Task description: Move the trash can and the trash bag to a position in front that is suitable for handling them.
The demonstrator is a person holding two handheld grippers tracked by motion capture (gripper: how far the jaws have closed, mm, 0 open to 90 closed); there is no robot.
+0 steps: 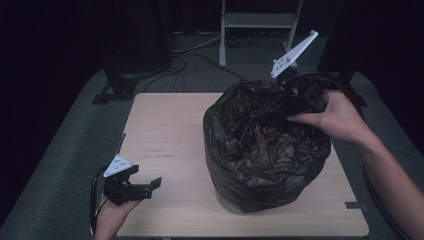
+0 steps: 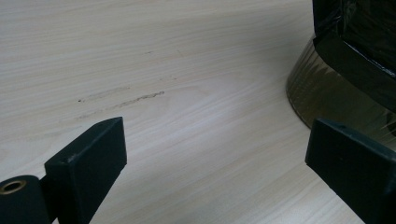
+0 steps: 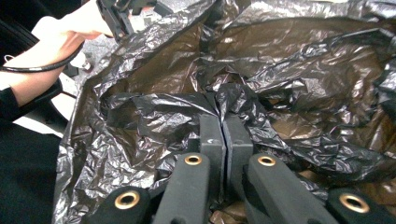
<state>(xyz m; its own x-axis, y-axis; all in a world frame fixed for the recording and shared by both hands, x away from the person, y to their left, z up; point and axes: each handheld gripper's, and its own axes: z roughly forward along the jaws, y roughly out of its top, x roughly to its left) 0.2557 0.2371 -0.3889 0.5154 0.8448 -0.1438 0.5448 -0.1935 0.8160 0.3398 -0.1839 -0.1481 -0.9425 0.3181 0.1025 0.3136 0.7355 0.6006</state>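
Observation:
A black bin bag [image 1: 265,145] lines a round bin at the right of the wooden table [image 1: 165,130], its crumpled film spilling over the rim. My right gripper [image 1: 267,111] reaches into the bag's mouth from the far right. In the right gripper view its jaws [image 3: 223,121] stand pressed together, with a fold of the bag [image 3: 280,70] pinched at their tips. My left gripper [image 1: 145,177] rests low at the table's front left, open, with bare wood between its jaws [image 2: 215,144]. The bag-covered bin [image 2: 345,60] stands off to its right, untouched.
The table's left half is bare wood with a faint scuff mark [image 2: 121,100]. Behind the table stand a metal frame [image 1: 260,20] and a dark stand [image 1: 120,80], with cables [image 1: 185,60] on the floor. A person's other hand and the left gripper [image 3: 126,14] appear beyond the bag.

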